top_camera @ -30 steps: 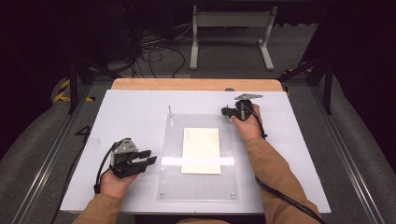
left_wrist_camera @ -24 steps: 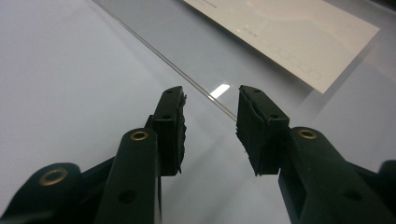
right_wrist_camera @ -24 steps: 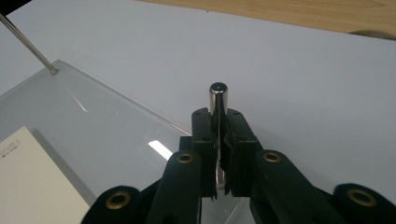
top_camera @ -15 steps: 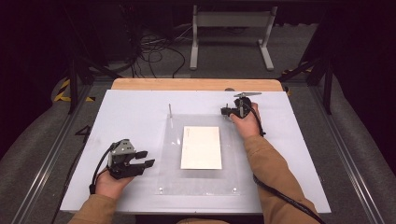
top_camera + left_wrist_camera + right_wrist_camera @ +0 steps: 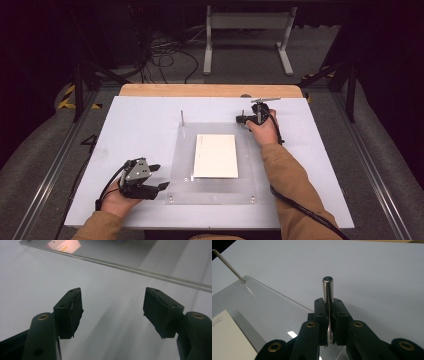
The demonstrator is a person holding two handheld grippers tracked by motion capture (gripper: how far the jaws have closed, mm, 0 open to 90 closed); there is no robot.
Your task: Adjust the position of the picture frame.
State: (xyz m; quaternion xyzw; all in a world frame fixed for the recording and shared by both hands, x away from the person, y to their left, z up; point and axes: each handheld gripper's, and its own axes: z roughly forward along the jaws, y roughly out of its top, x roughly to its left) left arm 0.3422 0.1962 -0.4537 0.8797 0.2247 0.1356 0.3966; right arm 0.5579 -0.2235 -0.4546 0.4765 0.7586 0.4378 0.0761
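Both my claws low, one wide, one clamped.

My left claw (image 5: 157,177) at seven o'clock has just been opening, nothing between its jaws; my right claw (image 5: 241,119) at one o'clock is pinched tight, forearm stretched forward.

Card (image 5: 215,155) on clear plate (image 5: 215,192), pins (image 5: 182,117) behind.
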